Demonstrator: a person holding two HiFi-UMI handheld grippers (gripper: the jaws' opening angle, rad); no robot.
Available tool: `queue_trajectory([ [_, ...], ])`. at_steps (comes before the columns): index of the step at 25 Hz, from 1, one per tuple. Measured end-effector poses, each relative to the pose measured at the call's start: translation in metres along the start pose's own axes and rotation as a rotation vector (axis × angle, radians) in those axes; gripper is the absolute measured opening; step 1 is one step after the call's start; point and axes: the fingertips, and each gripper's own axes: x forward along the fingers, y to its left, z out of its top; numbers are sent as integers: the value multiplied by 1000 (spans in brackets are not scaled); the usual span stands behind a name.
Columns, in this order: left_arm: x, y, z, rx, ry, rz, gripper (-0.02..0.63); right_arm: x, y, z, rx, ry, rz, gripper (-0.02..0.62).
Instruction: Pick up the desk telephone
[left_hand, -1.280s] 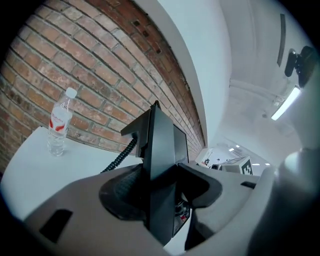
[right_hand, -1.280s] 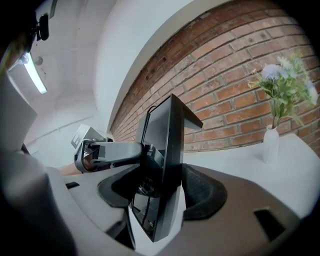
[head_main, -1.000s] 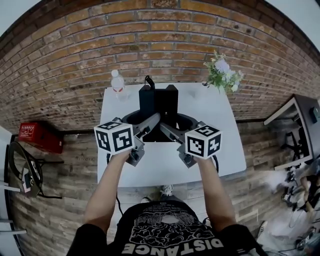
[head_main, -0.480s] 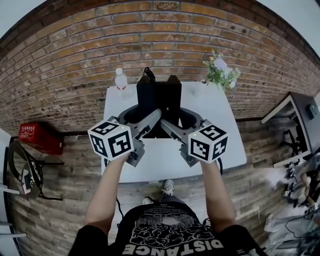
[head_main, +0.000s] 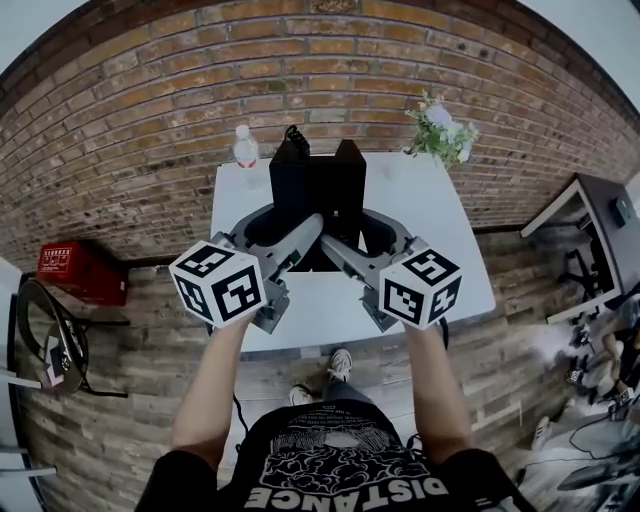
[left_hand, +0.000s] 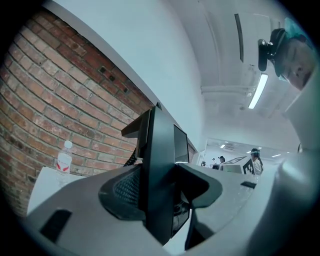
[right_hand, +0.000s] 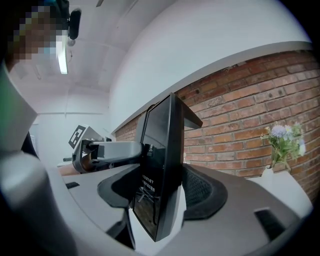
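The black desk telephone (head_main: 318, 195) hangs over the white table (head_main: 450, 260), tipped up on edge, with its coiled cord (head_main: 296, 136) at the far side. My left gripper (head_main: 290, 238) is shut on its left edge and my right gripper (head_main: 348, 240) is shut on its right edge. In the left gripper view the telephone (left_hand: 162, 165) stands as a thin dark slab clamped between the left gripper's (left_hand: 160, 187) jaws. The right gripper view shows the telephone (right_hand: 162, 160) pinched in the right gripper (right_hand: 162, 197), with the left gripper (right_hand: 100, 149) holding the far side.
A water bottle (head_main: 245, 150) stands at the table's back left and a vase of flowers (head_main: 440, 130) at its back right, both against the brick wall. A red box (head_main: 80, 275) lies on the floor at left. Another desk (head_main: 600, 230) stands at right.
Both grippers have risen toward the camera with the telephone held between them; the telephone sits higher in the head view than a second ago.
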Motion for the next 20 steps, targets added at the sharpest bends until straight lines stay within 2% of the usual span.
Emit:
queue_trajectory([
  [20, -11, -4, -1, -14, 9, -16, 207, -2, 12, -1, -4, 11, -17, 259],
])
